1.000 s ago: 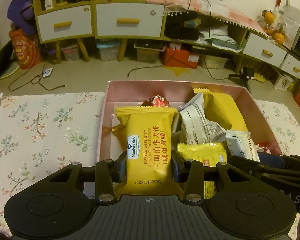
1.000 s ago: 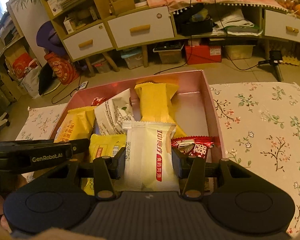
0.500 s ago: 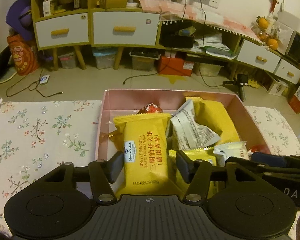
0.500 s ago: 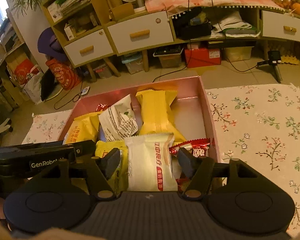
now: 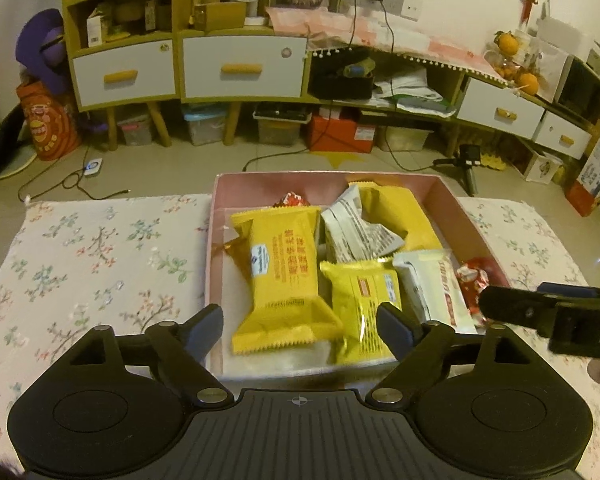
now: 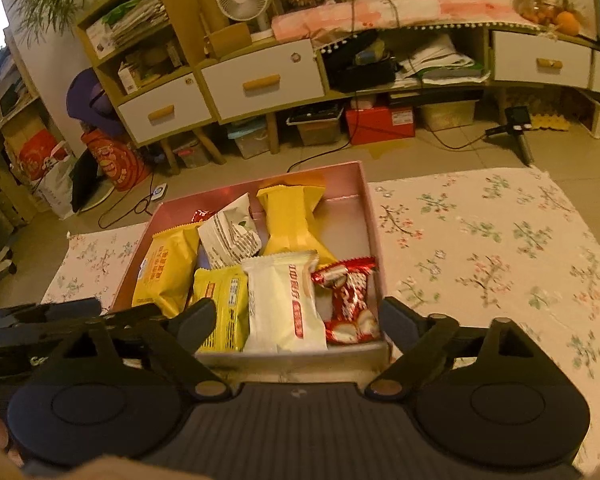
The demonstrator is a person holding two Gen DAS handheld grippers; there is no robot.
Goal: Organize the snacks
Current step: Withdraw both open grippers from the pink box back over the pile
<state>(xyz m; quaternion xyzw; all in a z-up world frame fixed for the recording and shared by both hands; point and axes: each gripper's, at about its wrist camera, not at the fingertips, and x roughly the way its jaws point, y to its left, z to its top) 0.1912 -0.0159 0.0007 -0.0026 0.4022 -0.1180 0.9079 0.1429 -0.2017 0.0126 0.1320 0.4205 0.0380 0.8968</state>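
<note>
The yellow waffle sandwich pack (image 5: 282,276) and the white snack pack (image 6: 282,300) are both lying loose in the pink box (image 5: 466,216) now; a second ago each was pinched between fingers. The box sits on the floral-cloth surface (image 5: 100,256), with a small yellow pack (image 5: 362,300) lying between those two. The left gripper (image 5: 300,322) has let go and pulled back, fingers wide apart over the box's near edge. Same for the right gripper (image 6: 294,316), spread open and holding nothing. The right view shows the red candy wrapper (image 6: 350,304) in full beside the white pack, while the left view only catches a bit of it. Each gripper pokes into the other's view from the side.
</note>
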